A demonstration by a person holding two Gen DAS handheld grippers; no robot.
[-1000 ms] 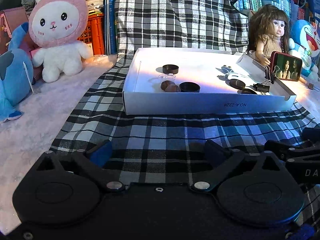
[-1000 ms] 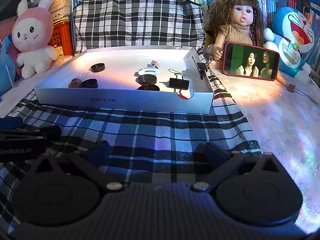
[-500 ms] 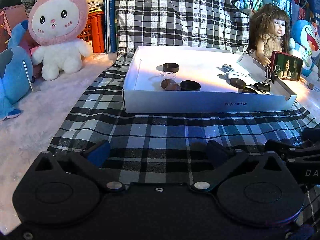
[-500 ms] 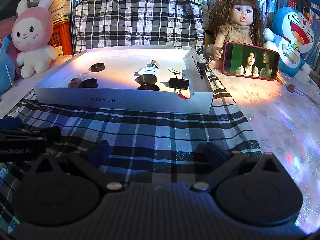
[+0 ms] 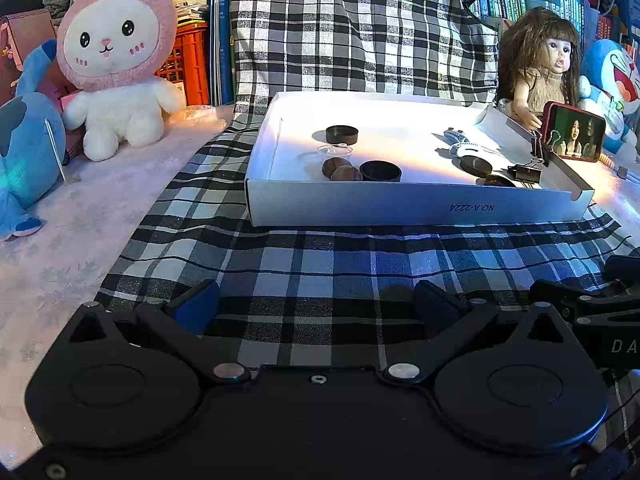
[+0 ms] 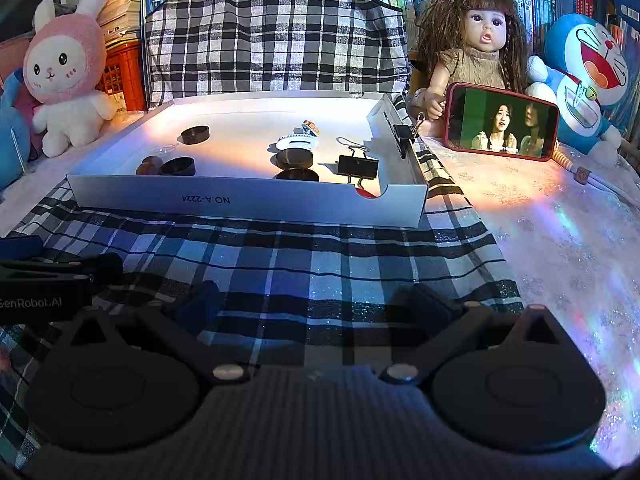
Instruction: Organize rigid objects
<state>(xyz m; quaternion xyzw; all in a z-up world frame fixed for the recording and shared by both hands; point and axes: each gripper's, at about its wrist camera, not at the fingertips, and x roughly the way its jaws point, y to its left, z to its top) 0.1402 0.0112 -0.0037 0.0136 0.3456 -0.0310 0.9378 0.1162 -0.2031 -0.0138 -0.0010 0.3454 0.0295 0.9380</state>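
A shallow white box (image 5: 416, 208) (image 6: 248, 200) sits on a plaid cloth (image 5: 320, 268) (image 6: 304, 256) ahead of both grippers. Inside lie dark round caps (image 5: 341, 133) (image 5: 380, 170) (image 6: 195, 135) (image 6: 294, 159), two brown nuts (image 5: 340, 169) (image 6: 149, 167), a clear small cup (image 5: 335, 151), a white clip (image 5: 466, 148) (image 6: 298, 143) and a black binder clip (image 5: 524, 172) (image 6: 357, 166). My left gripper (image 5: 316, 306) stands open and empty over the cloth, well short of the box. My right gripper (image 6: 314, 304) is likewise open and empty.
A pink rabbit plush (image 5: 116, 60) (image 6: 64, 76) and blue plush (image 5: 24, 148) stand left. A doll (image 5: 540, 68) (image 6: 476, 48), a red-cased phone (image 5: 574, 132) (image 6: 502, 122) and a blue cat plush (image 6: 588, 76) stand right. Another binder clip (image 6: 404, 134) grips the box's right wall. Books fill the back.
The left wrist view has shifted slightly, the box drifting a little lower and leftward. The right view is unchanged. Both grippers stay open.
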